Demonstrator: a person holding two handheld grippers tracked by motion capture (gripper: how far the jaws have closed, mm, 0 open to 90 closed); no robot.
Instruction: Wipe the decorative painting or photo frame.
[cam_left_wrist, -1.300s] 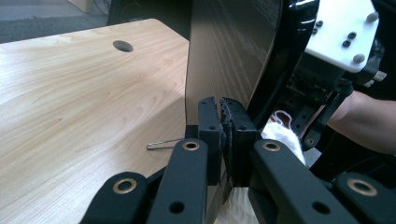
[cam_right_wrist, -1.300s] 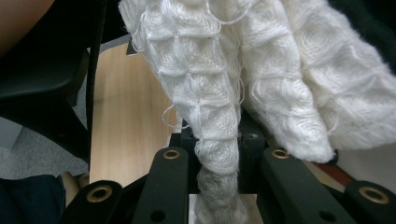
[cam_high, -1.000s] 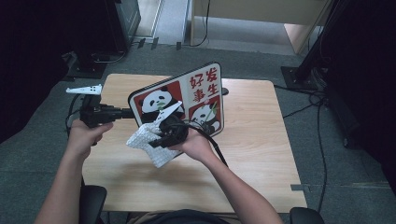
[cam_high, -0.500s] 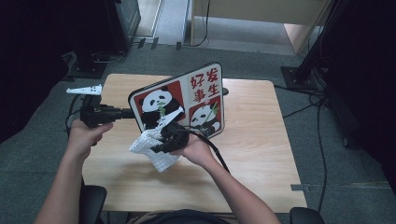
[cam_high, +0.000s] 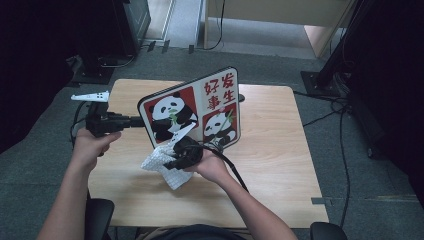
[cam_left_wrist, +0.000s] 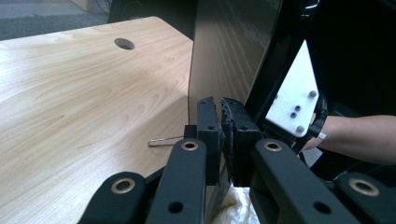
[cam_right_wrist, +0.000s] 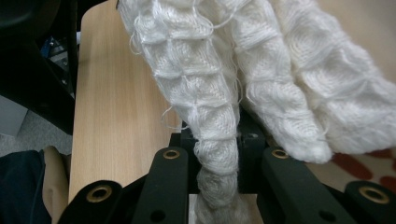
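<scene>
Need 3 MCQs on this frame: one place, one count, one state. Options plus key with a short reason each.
1. Where does the left gripper grip the panda board?
A. its left edge
B. its top edge
C. its right edge

2. How many pandas are on the board?
A. one
B. two
C. four

3. The white cloth is
A. flat on the table
B. clamped in the right gripper
C. draped over the board

Key: 1 A, jaws close on the left edge; 2 B, two panda panels; 3 B, jaws pinch it.
</scene>
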